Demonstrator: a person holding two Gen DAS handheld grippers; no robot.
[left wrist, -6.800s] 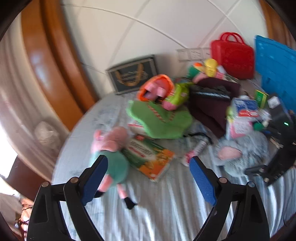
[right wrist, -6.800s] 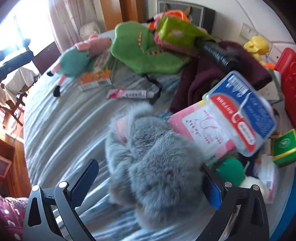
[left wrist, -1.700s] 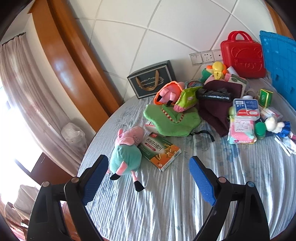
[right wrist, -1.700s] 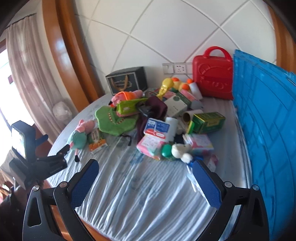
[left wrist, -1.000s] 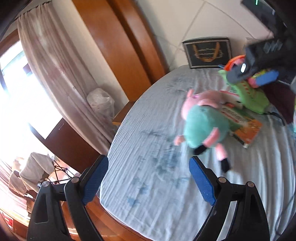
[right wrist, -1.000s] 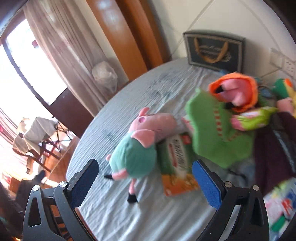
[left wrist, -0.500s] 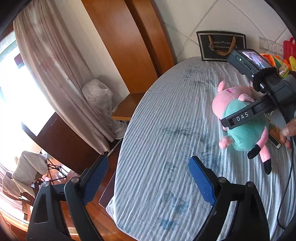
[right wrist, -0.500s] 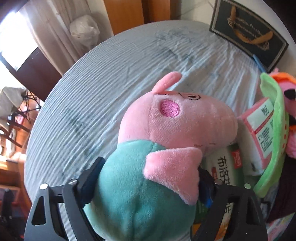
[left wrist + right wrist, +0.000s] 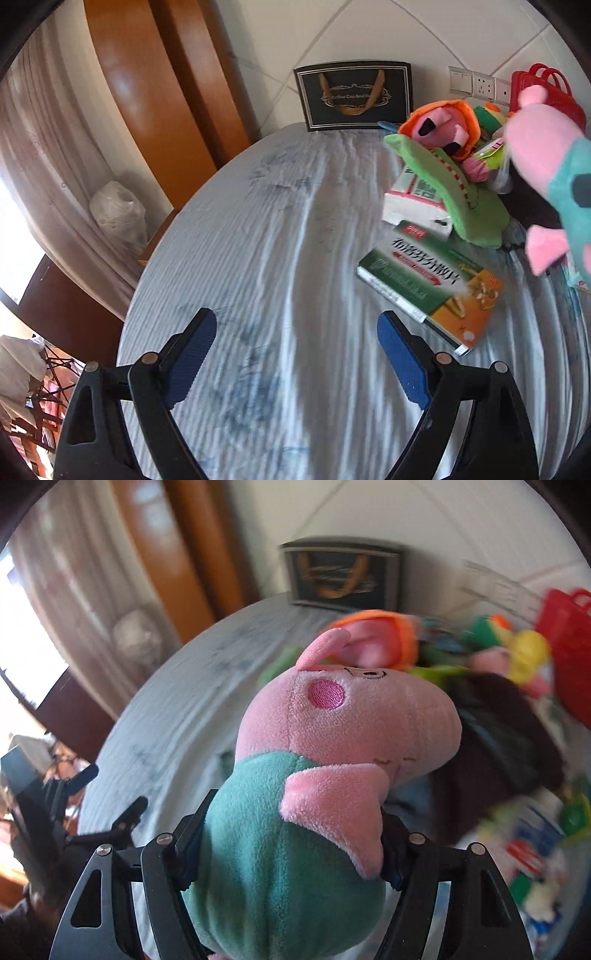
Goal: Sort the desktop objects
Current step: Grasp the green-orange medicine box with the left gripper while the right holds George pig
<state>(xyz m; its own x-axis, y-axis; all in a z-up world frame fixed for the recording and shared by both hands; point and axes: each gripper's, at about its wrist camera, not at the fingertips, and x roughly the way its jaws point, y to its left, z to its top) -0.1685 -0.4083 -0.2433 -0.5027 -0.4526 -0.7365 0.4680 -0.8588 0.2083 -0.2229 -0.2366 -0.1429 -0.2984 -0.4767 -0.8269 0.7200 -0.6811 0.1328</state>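
My right gripper (image 9: 291,845) is shut on a pink pig plush (image 9: 325,760) with a teal body and holds it up off the table. The plush also shows at the right edge of the left wrist view (image 9: 546,147), in the air. My left gripper (image 9: 295,354) is open and empty, low over the striped grey tablecloth (image 9: 258,221). A green and orange box (image 9: 428,284) lies flat just right of its right finger. A green plush (image 9: 450,184) and an orange and pink plush (image 9: 439,122) lie behind the box.
A black gift bag (image 9: 354,96) stands at the wall. A red toy case (image 9: 565,635) and a pile of small items sit at the right. The round table's edge (image 9: 147,251) curves at the left, with a curtain and a white bag beyond. A dark cloth (image 9: 498,738) lies in the pile.
My right gripper has closed on the pig plush and lifted it off the table. My left gripper has turned right, so the box and the pile are in its view.
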